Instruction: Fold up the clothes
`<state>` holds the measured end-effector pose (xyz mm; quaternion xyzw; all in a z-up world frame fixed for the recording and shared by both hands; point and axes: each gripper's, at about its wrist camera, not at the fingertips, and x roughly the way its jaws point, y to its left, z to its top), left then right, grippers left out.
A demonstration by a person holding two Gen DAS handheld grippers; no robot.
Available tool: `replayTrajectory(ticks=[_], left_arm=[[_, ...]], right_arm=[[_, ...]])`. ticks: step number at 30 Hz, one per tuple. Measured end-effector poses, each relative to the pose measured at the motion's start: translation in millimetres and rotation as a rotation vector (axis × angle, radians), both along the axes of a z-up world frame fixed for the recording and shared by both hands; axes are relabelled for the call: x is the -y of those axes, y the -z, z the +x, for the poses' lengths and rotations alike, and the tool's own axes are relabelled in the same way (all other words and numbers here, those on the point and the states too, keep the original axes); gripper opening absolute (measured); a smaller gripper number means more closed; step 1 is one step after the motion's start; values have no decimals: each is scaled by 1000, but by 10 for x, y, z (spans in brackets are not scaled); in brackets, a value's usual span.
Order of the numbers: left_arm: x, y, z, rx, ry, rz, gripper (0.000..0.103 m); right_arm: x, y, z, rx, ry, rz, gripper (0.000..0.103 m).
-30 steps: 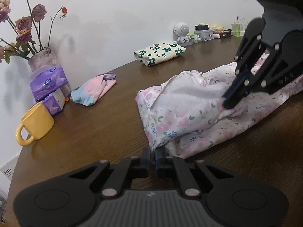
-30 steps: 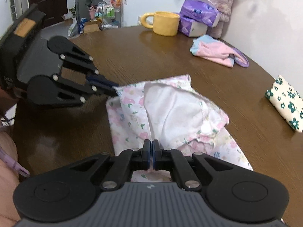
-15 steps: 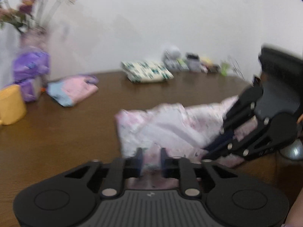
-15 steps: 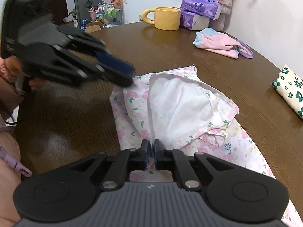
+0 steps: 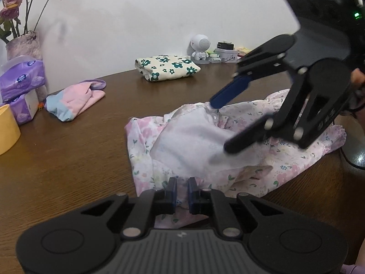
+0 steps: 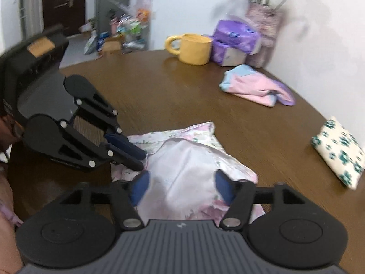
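A pale pink floral garment (image 5: 189,137) lies crumpled on the brown wooden table (image 5: 68,159), its white inner side turned up. My left gripper (image 5: 181,182) is at the garment's near edge, shut on a fold of the fabric; the right wrist view shows it (image 6: 140,159) at the garment's left side. My right gripper (image 6: 181,180) hovers just above the garment (image 6: 189,159) and its jaws are opening, wide apart, with nothing pinched. In the left wrist view the right gripper (image 5: 220,126) has its fingers spread over the white part.
A folded cream cloth with green flowers (image 5: 166,67) and a pink-and-blue cloth (image 5: 75,100) lie further back. A yellow mug (image 6: 194,49), purple tissue packs (image 5: 20,84) and a vase stand at the table's end. A white figurine (image 5: 200,48) and small boxes line the wall.
My right gripper has let go of the garment and its jaws have swung wide apart. The left gripper has turned and stays at the fabric's edge.
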<state>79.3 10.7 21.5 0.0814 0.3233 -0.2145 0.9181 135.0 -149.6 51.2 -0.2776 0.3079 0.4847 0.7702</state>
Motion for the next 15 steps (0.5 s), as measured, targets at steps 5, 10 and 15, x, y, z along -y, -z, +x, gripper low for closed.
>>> replayTrajectory(ticks=[5,10,15], left_arm=[[-19,-2,5,-1,-3,-9,9],[-333,-136,-73,-15,-70,-229,46],[-742,-48,-13,-141,-246,-412,54]], right_arm=[[-36,291,181,-70,-32,-79,52],[98,350,239,-132,-4,0,50],[154,371,216,-125,4,38,50]])
